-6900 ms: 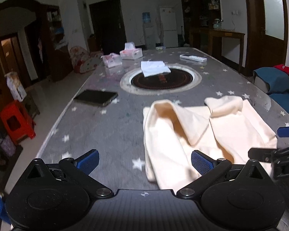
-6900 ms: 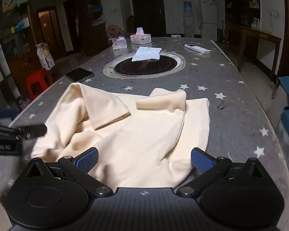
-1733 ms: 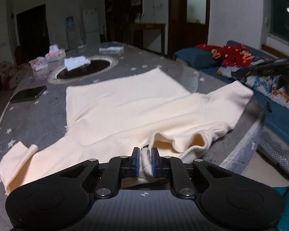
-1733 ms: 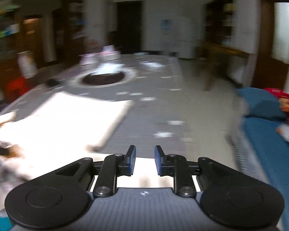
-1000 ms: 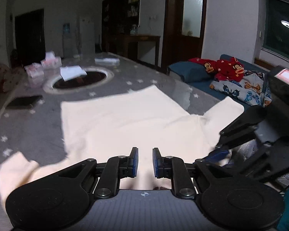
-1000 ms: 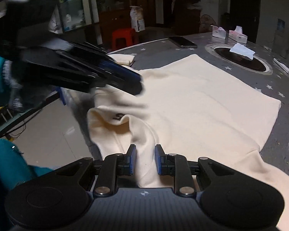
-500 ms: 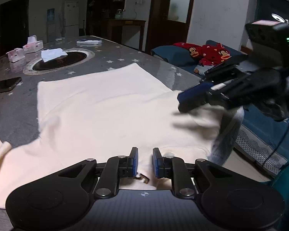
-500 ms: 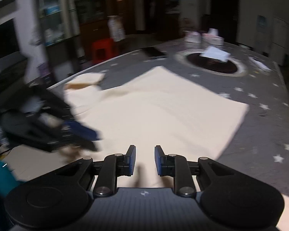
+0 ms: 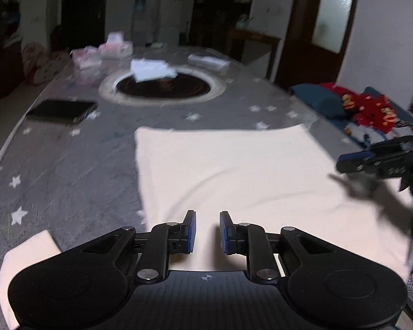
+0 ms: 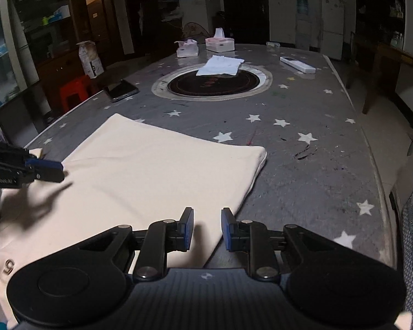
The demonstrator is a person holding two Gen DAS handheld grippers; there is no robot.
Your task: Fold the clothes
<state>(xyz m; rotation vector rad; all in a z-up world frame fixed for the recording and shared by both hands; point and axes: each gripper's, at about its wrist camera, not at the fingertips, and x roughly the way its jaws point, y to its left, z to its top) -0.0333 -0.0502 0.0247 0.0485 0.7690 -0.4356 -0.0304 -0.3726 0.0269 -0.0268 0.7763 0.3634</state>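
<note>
A cream shirt (image 9: 234, 170) lies spread flat on the grey star-patterned table (image 9: 68, 170), hem toward the far end. It also shows in the right wrist view (image 10: 140, 176). One sleeve (image 9: 27, 250) lies at the near left. My left gripper (image 9: 207, 231) hovers over the shirt's near edge, jaws a little apart and empty. My right gripper (image 10: 206, 229) hovers over the shirt's right edge, jaws a little apart and empty. Each gripper shows in the other's view, the right one (image 9: 371, 159) and the left one (image 10: 33, 169).
A round dark inset (image 10: 214, 82) with a folded white cloth (image 10: 223, 66) sits mid-table. A dark phone (image 10: 121, 89), a remote (image 10: 297, 64) and tissue boxes (image 10: 219, 44) lie farther off. A red stool (image 10: 74, 90) stands left of the table; a sofa with red cushions (image 9: 371, 107) stands right.
My left gripper has let go of the shirt's neck edge and now stands slightly open. Both grippers have swung to face down the table. The shirt now lies flat.
</note>
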